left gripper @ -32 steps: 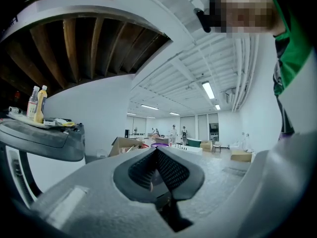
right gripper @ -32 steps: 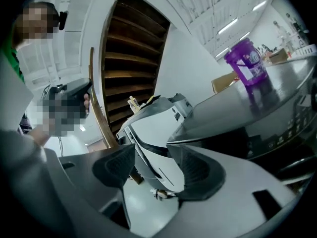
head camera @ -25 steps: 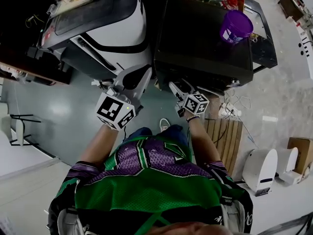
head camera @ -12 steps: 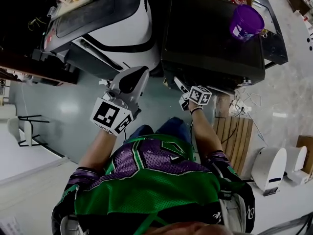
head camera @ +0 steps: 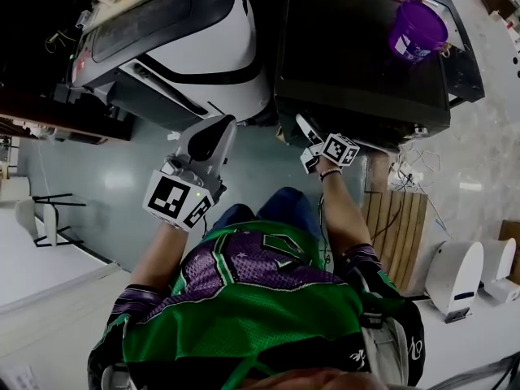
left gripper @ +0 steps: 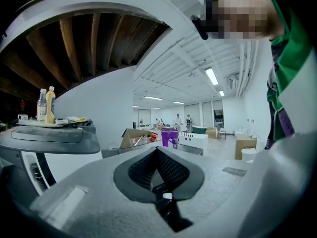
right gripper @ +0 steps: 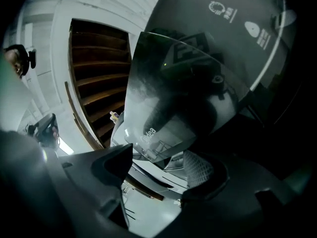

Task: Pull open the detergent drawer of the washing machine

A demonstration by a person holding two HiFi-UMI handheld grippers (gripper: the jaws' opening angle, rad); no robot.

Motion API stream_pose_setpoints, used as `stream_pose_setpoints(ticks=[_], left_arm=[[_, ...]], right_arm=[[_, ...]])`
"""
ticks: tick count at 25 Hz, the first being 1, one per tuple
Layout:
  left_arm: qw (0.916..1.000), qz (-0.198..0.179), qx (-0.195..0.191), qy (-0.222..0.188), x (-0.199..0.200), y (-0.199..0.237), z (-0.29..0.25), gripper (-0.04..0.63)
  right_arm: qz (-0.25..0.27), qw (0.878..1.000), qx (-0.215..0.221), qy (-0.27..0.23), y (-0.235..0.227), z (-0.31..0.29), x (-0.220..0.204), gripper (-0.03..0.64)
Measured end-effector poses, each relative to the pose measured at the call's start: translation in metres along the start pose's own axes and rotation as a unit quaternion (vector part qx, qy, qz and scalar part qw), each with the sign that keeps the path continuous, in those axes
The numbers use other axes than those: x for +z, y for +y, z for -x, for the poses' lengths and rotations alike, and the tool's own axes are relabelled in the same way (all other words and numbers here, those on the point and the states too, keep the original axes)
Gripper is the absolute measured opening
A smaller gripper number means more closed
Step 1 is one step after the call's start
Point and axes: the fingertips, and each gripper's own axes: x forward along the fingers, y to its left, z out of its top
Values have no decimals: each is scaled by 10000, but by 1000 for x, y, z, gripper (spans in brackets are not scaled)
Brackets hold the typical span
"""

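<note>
I see the washing machine [head camera: 357, 55] as a dark, glossy box with its flat top turned up toward my head camera. Its detergent drawer [right gripper: 161, 115] sits at the upper front corner. The drawer has a shiny grey front with pale lettering, and I can't tell whether it is pulled out.

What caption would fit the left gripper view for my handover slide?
Left gripper, jaws together and empty, looks past a grey-topped white machine toward a purple cup.
</note>
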Motion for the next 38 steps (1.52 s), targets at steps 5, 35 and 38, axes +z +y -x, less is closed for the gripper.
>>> stream_pose_setpoints(ticks=[5,35,38], left_arm=[[10000,-14,5,25,-4,4,9,17],[9983,531,133,-211,16,7,39,17],[9979,562,193,-256,18,7,44,17]], right_arm=[[-295,9990,124,-303,6,3,6,301],[-3173,9373,-590,-1316,9,18,20,446],[-3185,9369,-638,-1291,6,20,17,443]])
